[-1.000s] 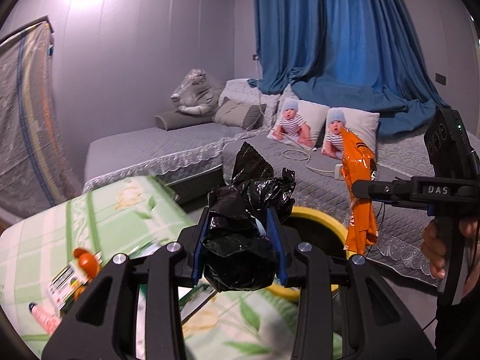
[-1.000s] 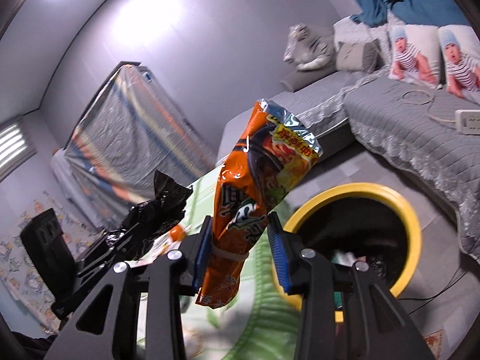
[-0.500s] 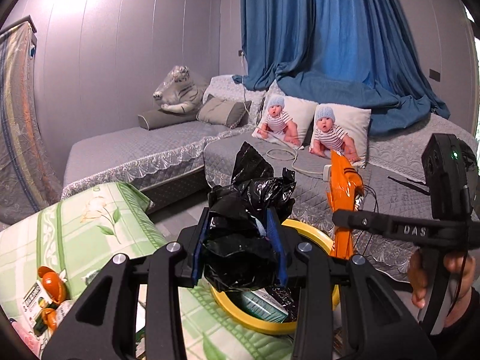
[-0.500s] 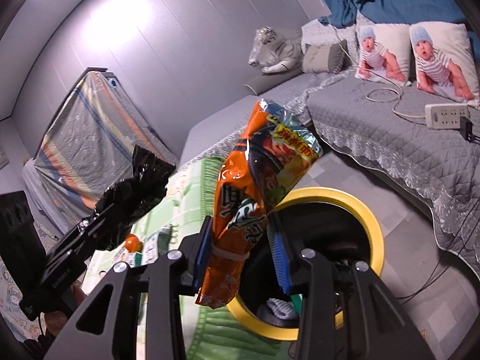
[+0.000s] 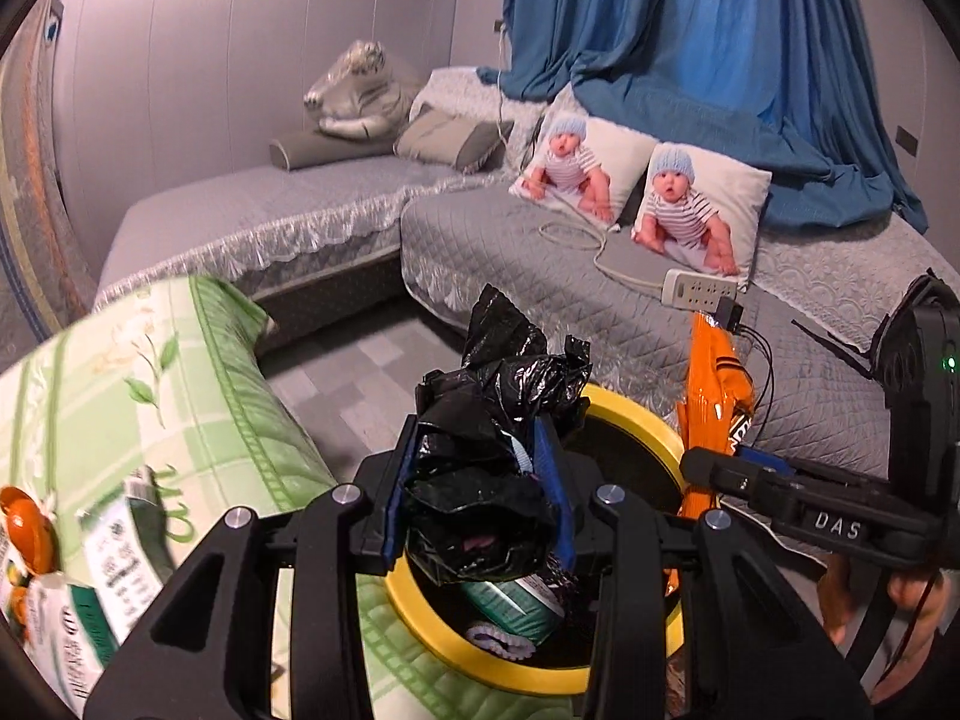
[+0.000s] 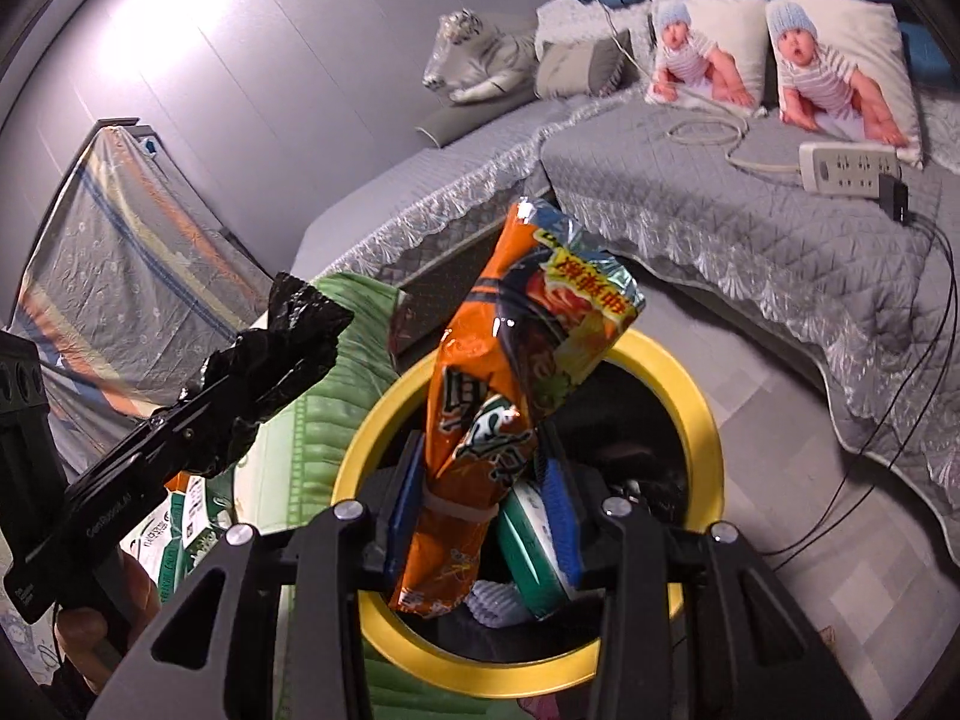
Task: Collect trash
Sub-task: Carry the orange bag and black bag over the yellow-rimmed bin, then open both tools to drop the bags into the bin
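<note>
Both grippers have been carried from beside the bin to over its mouth since the earlier frames, so that its yellow rim is now seen below each pair of fingers. On the left, the green-patterned table (image 5: 180, 420) is seen with packets (image 5: 66, 612) not yet collected near its edge, so some trash is judged to be left. Next, the left gripper (image 5: 477, 498) is seen clamped on a crumpled black bag (image 5: 486, 480); the bag is held between the two blue pads, with its loose upper part standing above the fingertips and its bulk hanging just over the bin (image 5: 636, 420). Inside the bin a green can (image 5: 516, 600) and a white scrap are already seen, so part of the collecting is judged done. Further right, the right gripper (image 6: 483, 510) is seen closed on an orange snack packet (image 6: 510, 390); the packet is pinched low on its body, its silvery top stands well above the fingers, and its lower end hangs inside the ring of the rim. Release of both pieces into the bin is judged to be the step in hand.
</note>
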Tool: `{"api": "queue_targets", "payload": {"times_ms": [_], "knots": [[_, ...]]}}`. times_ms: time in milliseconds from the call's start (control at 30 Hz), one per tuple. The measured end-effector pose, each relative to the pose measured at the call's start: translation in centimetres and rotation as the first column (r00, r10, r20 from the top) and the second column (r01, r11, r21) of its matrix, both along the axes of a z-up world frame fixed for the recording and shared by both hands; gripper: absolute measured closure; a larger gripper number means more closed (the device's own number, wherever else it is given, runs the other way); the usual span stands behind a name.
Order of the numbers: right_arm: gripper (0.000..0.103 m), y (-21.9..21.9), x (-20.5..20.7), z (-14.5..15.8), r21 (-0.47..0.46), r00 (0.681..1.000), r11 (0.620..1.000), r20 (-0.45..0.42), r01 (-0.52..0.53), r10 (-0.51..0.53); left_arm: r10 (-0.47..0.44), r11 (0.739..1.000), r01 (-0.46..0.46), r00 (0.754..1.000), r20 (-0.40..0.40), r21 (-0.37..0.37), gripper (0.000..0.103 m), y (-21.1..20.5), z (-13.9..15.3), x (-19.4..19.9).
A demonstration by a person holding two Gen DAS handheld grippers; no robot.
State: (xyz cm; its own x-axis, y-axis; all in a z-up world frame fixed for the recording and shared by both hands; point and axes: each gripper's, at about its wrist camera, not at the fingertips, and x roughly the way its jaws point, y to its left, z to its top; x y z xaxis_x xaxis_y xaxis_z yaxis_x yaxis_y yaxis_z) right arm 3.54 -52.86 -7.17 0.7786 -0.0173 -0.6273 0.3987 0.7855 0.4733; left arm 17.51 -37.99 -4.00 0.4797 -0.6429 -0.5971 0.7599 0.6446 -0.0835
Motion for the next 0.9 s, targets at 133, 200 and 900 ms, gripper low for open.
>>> {"api": "queue_targets", "payload": {"times_ms": [133, 200, 900], "knots": [[0.068, -0.2, 0.3, -0.8, -0.003, 1.000, 1.000, -0.024, 0.002, -0.002, 0.012, 1.000, -0.011, 0.999, -0.041, 0.021, 0.068, -1.0, -1.5, 1.0], [0.068, -0.4, 0.3, -1.2, 0.008, 1.000, 1.000, -0.030, 0.000, 0.001, 0.013, 1.000, -0.011, 0.998, -0.053, 0.027, 0.068, -1.2, -2.0, 1.3], [0.017, -0.5, -2.9, 0.6, -0.024, 0.997, 0.997, 0.041, 0.069, -0.068, 0.228, 0.957, -0.230, 0.973, -0.030, -0.179, 0.009, 6.1, 1.7, 1.4]]}}
